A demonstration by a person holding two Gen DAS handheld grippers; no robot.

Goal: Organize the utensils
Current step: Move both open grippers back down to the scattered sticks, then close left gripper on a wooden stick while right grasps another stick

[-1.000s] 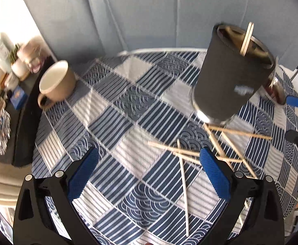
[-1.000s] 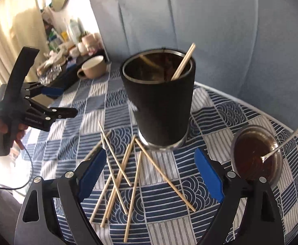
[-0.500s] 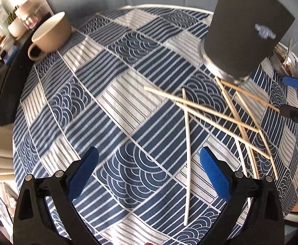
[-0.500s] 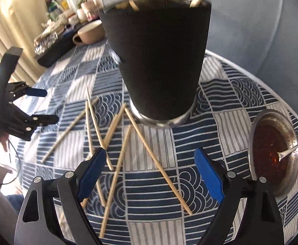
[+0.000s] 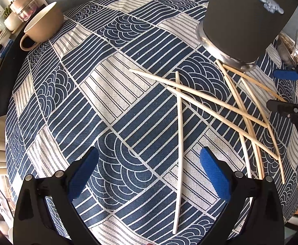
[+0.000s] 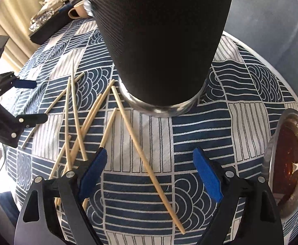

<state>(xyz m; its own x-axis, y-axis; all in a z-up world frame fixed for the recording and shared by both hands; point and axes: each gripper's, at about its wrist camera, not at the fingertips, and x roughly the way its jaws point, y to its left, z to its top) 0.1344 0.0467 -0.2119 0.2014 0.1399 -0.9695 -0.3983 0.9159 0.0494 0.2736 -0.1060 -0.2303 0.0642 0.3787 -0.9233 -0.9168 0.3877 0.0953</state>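
Observation:
Several wooden chopsticks (image 5: 208, 100) lie scattered and crossed on a blue patterned tablecloth (image 5: 112, 94). A tall black cup (image 5: 249, 18) with a steel base stands behind them; it fills the top of the right wrist view (image 6: 159, 40). My left gripper (image 5: 149, 173) is open and empty, low over the cloth, with one chopstick (image 5: 179, 134) lying between its fingers. My right gripper (image 6: 149, 173) is open and empty, low over a long chopstick (image 6: 147, 153) that runs diagonally between its fingers. More chopsticks (image 6: 77, 122) lie to its left.
A tan mug (image 5: 42, 26) stands at the far left of the table. A steel bowl of dark sauce with a spoon (image 6: 288, 157) sits at the right. A black tray of jars and clutter (image 6: 46, 26) is beyond the table's left edge.
Both grippers have moved down and closer to the cloth and chopsticks. The black cup now looms larger and its rim is out of view. Both stay open.

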